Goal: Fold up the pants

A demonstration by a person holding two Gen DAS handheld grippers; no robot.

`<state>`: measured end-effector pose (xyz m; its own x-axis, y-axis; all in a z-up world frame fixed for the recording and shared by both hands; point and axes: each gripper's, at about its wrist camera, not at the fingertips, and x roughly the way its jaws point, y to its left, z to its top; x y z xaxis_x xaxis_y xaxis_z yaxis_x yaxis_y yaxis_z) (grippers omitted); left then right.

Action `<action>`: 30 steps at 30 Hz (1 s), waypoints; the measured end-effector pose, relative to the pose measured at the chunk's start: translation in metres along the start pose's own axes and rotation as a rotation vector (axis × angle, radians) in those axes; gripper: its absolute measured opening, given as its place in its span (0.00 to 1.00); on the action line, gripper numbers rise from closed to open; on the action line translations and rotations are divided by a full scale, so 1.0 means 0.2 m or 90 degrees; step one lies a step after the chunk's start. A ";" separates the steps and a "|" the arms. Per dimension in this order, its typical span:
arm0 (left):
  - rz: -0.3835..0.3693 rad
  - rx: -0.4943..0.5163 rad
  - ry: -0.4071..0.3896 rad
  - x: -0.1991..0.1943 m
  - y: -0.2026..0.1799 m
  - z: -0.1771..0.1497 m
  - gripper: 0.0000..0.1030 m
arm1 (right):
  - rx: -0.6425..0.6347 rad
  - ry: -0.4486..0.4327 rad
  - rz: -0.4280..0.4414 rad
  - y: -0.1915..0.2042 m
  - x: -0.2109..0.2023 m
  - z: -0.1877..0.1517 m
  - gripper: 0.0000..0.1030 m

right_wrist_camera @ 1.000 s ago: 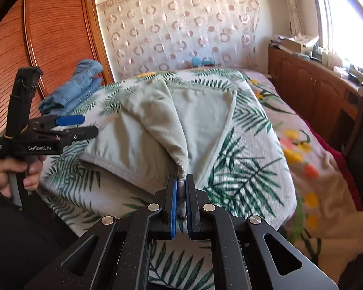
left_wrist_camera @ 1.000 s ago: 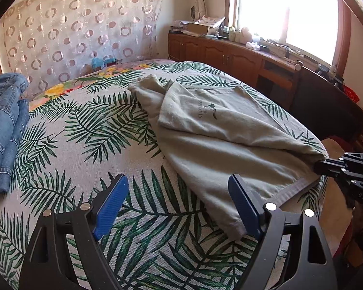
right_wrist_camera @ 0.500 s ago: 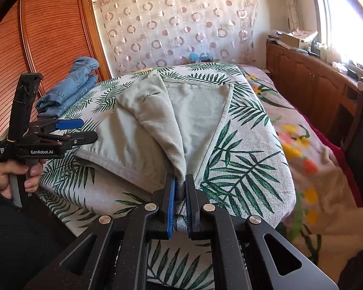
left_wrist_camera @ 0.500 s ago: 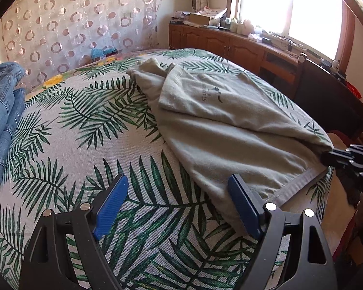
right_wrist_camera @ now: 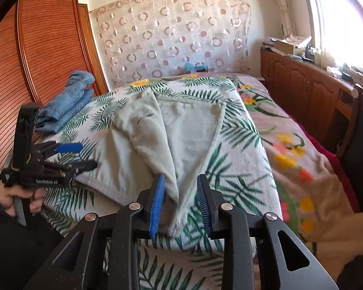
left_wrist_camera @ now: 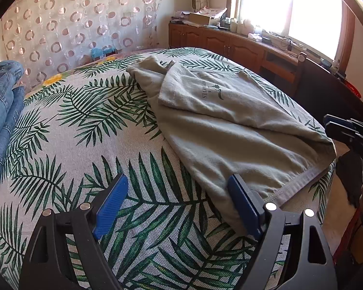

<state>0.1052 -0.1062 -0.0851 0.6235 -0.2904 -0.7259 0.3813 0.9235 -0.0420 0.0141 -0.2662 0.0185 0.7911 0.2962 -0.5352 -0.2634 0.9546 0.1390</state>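
Note:
Grey-green pants lie folded over on the palm-leaf bedcover. My left gripper stands wide open just above the cover, its right pad beside the pants' near hem and nothing between its fingers. In the right wrist view the pants run away from me, and their near folded corner hangs between the pads of my right gripper. Those jaws are opening and the pads no longer press the cloth. The left gripper shows at the left, held by a hand. The right gripper shows at the right edge.
Folded blue jeans lie at the bed's far left, near a wooden wardrobe. A low wooden cabinet with clutter runs under the window on the right. A floral blanket covers the bed's right side.
The right gripper's jaws have parted and let go of the pants' folded corner, which now hangs loose between them. The left gripper stays open and has barely moved.

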 end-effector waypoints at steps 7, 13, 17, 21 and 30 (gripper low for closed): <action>0.021 -0.024 -0.065 -0.14 0.05 0.02 0.83 | -0.026 -0.009 0.028 0.07 0.13 0.10 0.40; 0.040 -0.047 -0.119 -0.27 0.14 0.04 0.83 | -0.047 0.001 0.045 0.13 0.28 0.20 0.40; 0.053 -0.065 -0.137 -0.31 0.21 0.04 0.83 | -0.061 0.013 0.059 0.15 0.39 0.27 0.40; 0.064 -0.084 -0.154 -0.32 0.26 0.02 0.83 | -0.073 0.023 0.071 0.17 0.49 0.34 0.40; 0.090 -0.096 -0.174 -0.35 0.31 -0.02 0.83 | -0.111 0.069 0.096 0.26 0.78 0.46 0.40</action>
<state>0.0824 -0.0282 -0.0396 0.8305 -0.1945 -0.5220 0.1854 0.9801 -0.0702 0.1743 -0.1680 0.0200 0.6743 0.4210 -0.6067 -0.4725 0.8774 0.0838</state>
